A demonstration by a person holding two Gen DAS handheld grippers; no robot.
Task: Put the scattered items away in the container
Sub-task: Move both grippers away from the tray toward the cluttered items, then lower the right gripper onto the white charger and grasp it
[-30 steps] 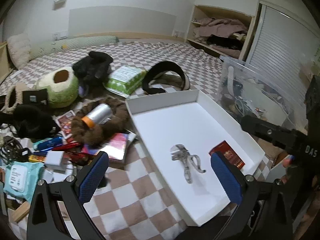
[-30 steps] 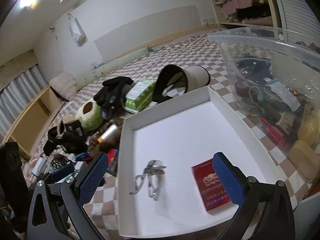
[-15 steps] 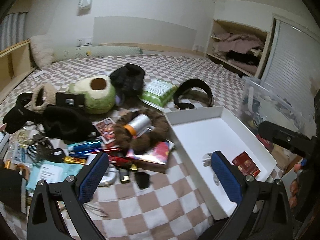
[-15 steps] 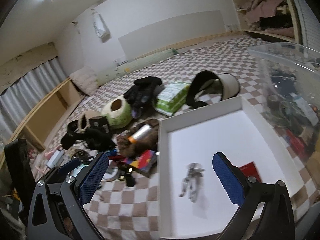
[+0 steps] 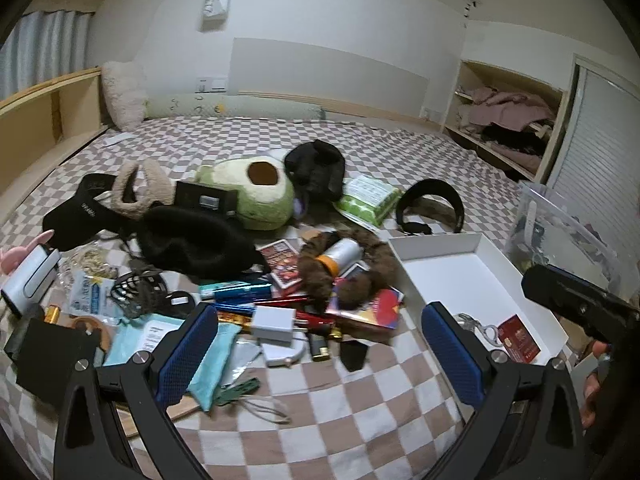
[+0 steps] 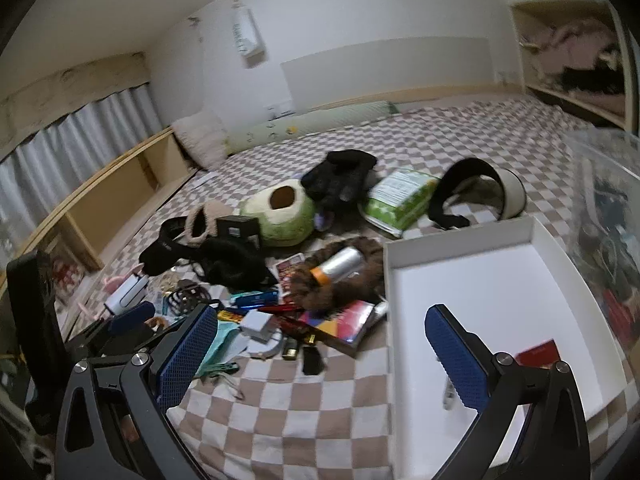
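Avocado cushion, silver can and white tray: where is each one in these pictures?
Avocado cushion (image 5: 256,196): left wrist view, on its pale green face.
Silver can (image 5: 345,251): left wrist view, on its shiny side.
White tray (image 6: 480,280): right wrist view, on its bare floor.

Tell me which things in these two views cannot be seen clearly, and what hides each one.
- Metal tool in the white tray: left wrist view, partly behind the left gripper finger; in the right wrist view almost wholly hidden.
- Red booklet: right wrist view, partly covered by the right gripper finger.
- Clear bin contents: too blurred through the plastic, cut off by the edge.
- Small print on the packets: too small.
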